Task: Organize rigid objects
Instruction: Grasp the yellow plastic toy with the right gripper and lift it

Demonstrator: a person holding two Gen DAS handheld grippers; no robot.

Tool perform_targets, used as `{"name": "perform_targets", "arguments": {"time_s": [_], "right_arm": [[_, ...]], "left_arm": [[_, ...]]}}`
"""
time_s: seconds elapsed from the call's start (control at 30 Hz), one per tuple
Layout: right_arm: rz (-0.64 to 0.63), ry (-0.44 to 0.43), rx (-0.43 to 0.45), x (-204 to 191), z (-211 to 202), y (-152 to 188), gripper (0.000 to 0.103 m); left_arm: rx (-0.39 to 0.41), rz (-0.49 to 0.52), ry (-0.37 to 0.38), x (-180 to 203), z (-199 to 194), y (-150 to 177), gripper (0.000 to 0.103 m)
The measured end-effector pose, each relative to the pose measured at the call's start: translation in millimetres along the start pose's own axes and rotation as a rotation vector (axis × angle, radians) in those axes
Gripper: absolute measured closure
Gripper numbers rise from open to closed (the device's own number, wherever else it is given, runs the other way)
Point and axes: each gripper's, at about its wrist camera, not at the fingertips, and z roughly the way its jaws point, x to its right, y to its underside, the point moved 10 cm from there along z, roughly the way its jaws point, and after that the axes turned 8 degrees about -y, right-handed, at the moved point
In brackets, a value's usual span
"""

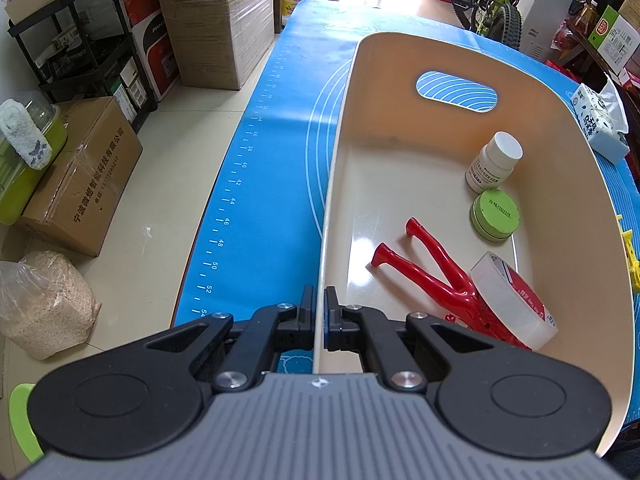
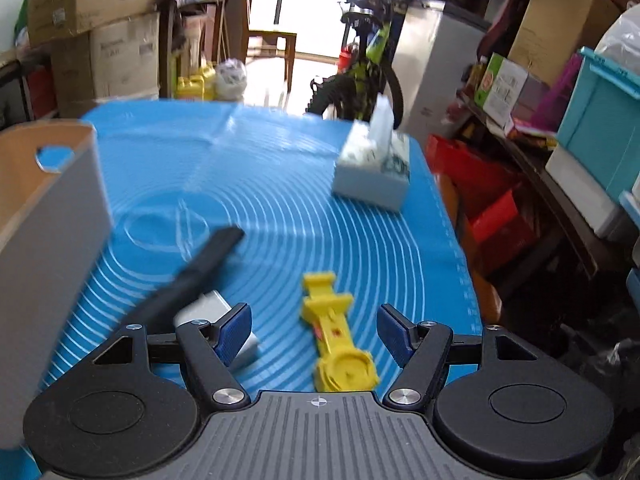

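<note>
The near wall of the cream bin (image 1: 400, 60) is clamped between the pads of the left gripper (image 1: 319, 312). Inside the bin, a white bottle (image 1: 494, 162), a green tin (image 1: 495, 216), red pliers (image 1: 432, 276) and a tape roll (image 1: 516, 302) are seen. Outside the bin, on the blue mat (image 2: 280, 184), a yellow tool (image 2: 334, 332) is framed by the right gripper (image 2: 314, 336), whose pads are held wide apart and untouching. A black handle (image 2: 192, 276) lies between bin and tool, and a tissue box (image 2: 374, 168) beyond.
</note>
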Motion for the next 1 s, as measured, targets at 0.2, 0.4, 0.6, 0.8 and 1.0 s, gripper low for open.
{"name": "perform_targets", "arguments": {"time_s": [0.2, 0.4, 0.6, 0.8, 1.0], "right_arm": [[0.08, 0.01, -0.059, 18.3, 26.3, 23.7, 0.028], [0.132, 0.012, -0.073, 30.8, 38.5, 35.0, 0.03], [0.189, -0.03, -0.066, 34.9, 43.7, 39.2, 0.037], [0.182, -0.05, -0.049, 28.8, 39.3, 38.9, 0.05], [0.167, -0.029, 0.016, 25.9, 20.9, 29.3, 0.05]], "left_arm": [[0.0, 0.002, -0.002, -1.9, -0.2, -0.1, 0.098], [0.0, 0.004, -0.005, -3.0, -0.1, 0.0, 0.098], [0.001, 0.005, -0.007, -3.5, 0.2, 0.7, 0.098], [0.0, 0.005, -0.009, -2.2, -0.1, 0.7, 0.098], [0.0, 0.005, -0.009, -2.2, -0.1, 0.7, 0.098]]}}
